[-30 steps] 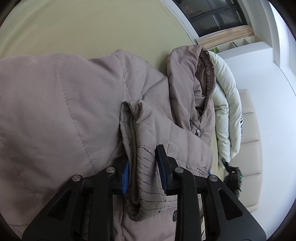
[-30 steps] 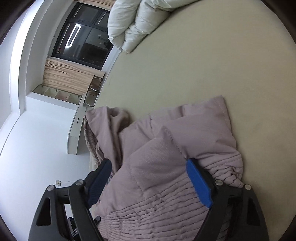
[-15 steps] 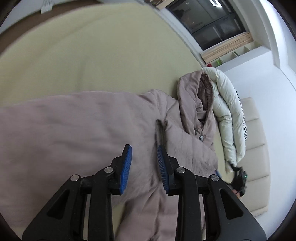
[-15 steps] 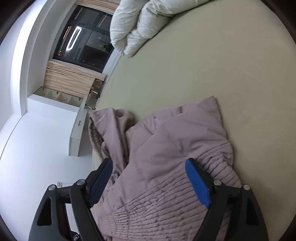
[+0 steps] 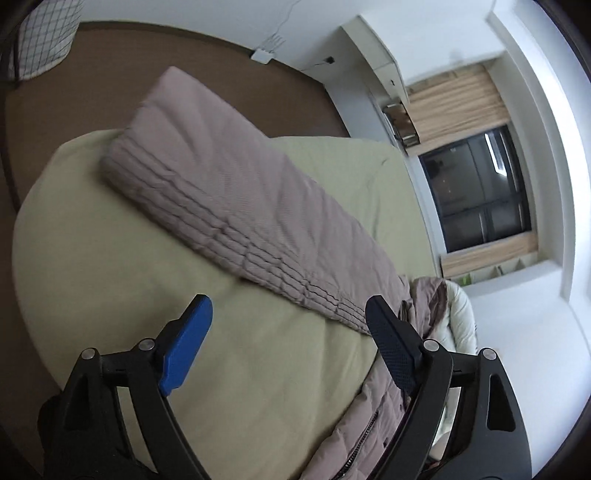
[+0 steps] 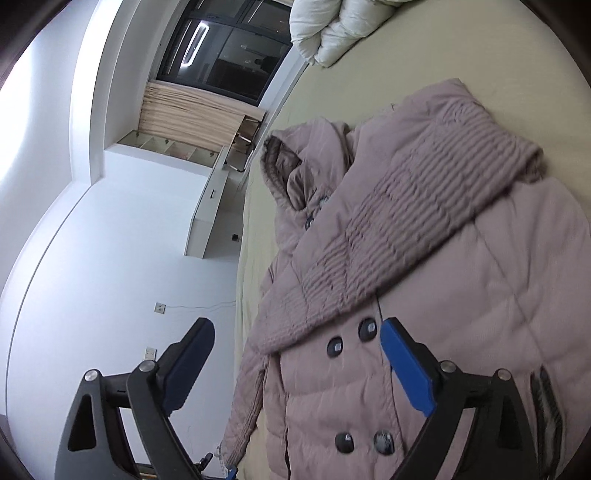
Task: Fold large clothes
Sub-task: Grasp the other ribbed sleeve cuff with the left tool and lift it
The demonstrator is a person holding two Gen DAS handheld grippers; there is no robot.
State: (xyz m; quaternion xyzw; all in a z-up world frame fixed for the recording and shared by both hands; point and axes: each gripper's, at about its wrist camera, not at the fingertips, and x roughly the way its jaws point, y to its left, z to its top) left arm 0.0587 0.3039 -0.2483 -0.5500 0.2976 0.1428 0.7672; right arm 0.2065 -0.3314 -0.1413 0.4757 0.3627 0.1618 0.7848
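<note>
The left gripper (image 5: pixel 288 325) stands wide apart at the bottom of the left wrist view, released and holding nothing, with only bare bed (image 5: pixel 110 258) between its blue pads (image 5: pixel 184 347). The coat (image 5: pixel 236 206) lies beyond it: one long sleeve runs as a band from the upper left of the frame down to the lower right, its ribbed edge passing just ahead of the right-hand pad. More of the coat, with a zipper, drops along the bottom right edge beside that finger. A white duvet (image 5: pixel 461 317) shows at the right, past the coat. A window (image 5: pixel 480 192) sits at the right of the frame, and a checked basket (image 5: pixel 44 37) in the upper left corner.

The right gripper (image 6: pixel 299 332) is likewise spread open and empty at the bottom of the right wrist view. The coat (image 6: pixel 461 295) fills the right half of the frame, lying front up on the bed (image 6: pixel 480 44). Its ribbed sleeve (image 6: pixel 406 206) is laid across the chest, from the upper right down toward the centre. Dark buttons (image 6: pixel 334 347) show between the pads, just beside the right-hand one, which hangs over the coat's front; whether it touches the cloth is unclear. The left-hand pad is off the bed, against the white wall (image 6: pixel 110 258). The collar (image 6: pixel 284 162) is at centre frame and the duvet (image 6: pixel 332 29) at the top.
</note>
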